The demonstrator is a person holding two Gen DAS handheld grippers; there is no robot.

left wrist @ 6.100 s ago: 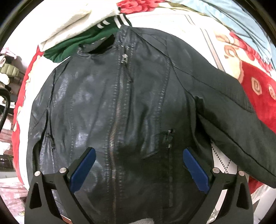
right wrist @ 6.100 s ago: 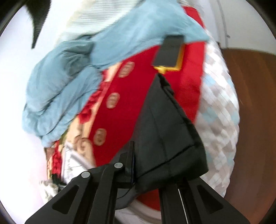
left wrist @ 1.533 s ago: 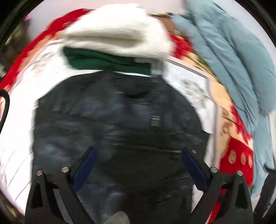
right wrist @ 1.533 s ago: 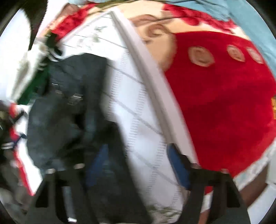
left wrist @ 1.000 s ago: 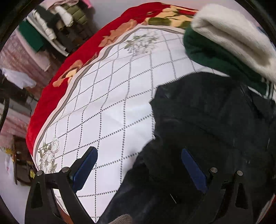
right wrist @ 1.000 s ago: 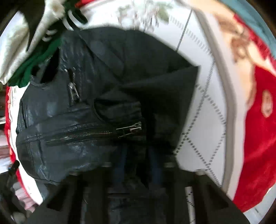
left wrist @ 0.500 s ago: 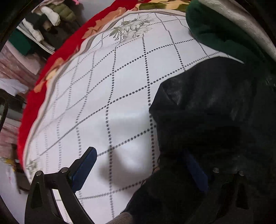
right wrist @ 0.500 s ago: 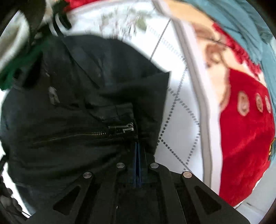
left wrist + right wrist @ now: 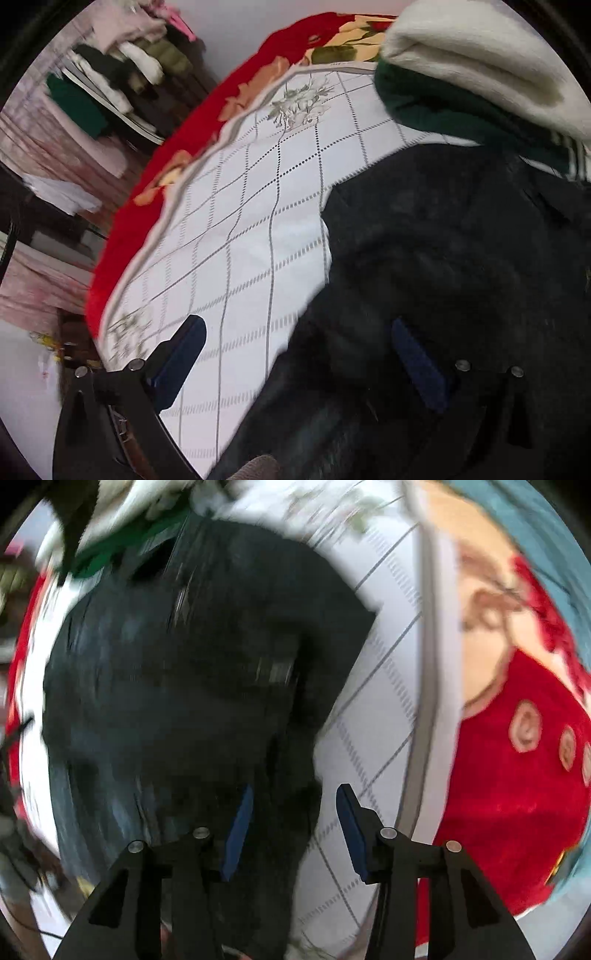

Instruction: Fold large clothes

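The right gripper has just been opening, releasing the folded black jacket at its ten o'clock; the left gripper gapes empty, ready to regrasp.

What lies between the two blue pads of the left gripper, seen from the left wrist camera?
In the left wrist view, the left gripper is open; between its pads lie the white checked bed cover and the edge of the black jacket.

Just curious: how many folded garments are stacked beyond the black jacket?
2: a white one on top, a green one beneath it, at the jacket's far end. More may be hidden.
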